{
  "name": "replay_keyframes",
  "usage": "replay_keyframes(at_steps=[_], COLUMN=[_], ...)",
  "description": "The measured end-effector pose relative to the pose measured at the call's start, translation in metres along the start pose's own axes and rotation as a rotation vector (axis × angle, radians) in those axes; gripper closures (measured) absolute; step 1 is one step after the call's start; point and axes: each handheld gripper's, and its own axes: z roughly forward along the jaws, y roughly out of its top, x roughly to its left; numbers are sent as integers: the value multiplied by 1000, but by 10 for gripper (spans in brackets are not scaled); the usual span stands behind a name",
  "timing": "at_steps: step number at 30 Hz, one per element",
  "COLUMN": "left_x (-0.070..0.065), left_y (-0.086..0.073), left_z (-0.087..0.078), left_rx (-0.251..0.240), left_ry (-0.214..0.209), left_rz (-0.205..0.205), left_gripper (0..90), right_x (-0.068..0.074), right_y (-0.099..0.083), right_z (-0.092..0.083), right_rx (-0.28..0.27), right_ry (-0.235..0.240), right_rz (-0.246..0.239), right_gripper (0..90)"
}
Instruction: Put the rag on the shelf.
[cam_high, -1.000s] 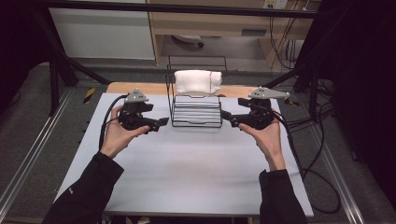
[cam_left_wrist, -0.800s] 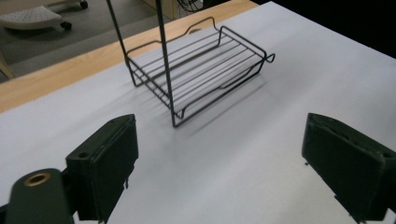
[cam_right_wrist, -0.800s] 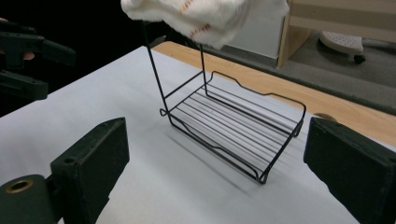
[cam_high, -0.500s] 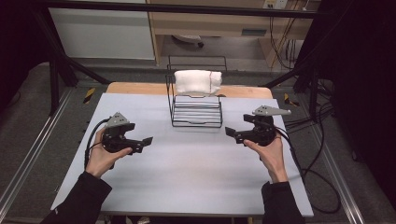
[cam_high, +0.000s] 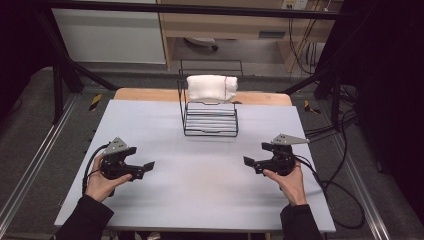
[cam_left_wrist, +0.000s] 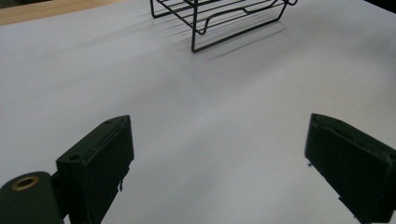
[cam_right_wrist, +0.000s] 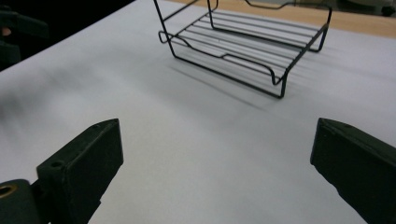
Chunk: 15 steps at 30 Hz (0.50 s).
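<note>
At the lower left of the high view, the left gripper (cam_high: 148, 165) sits low over the pale grey table top (cam_high: 210, 200), its jaws standing wide apart with nothing between them; the left gripper view confirms bare table between the two black pads (cam_left_wrist: 100, 158). That reads as a resting pose, hands parked clear of the work. At the upper middle of the frame stands the black wire rack (cam_high: 210, 117), set near the table's far edge, with the white rolled towel (cam_high: 211, 87) lying on its top tier, probably where it was meant to end up, lifted off the surface. At the lower right, the right gripper (cam_high: 248, 161) mirrors the left: jaws spread, empty, well apart from the rack, whose lower shelf (cam_right_wrist: 247, 44) shows bare in the right gripper view.
</note>
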Motion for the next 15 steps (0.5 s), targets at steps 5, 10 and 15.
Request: replay_keyframes(at_steps=[5,10,15], left_x=[1,2,3], left_y=[-14,-27,-37], left_z=[-2,-3,-4], left_rx=[4,12,17], left_ry=[-5,-7,-7], left_rz=[8,19,16], left_gripper=[82,82,83], right_x=[-4,-7,-10], right_y=[-18,-34,-45], right_z=[-1,-1,-6], right_rx=[26,60,70], right_ry=[-6,-10,-13], right_rz=[10,16,22], right_gripper=[23,13,12])
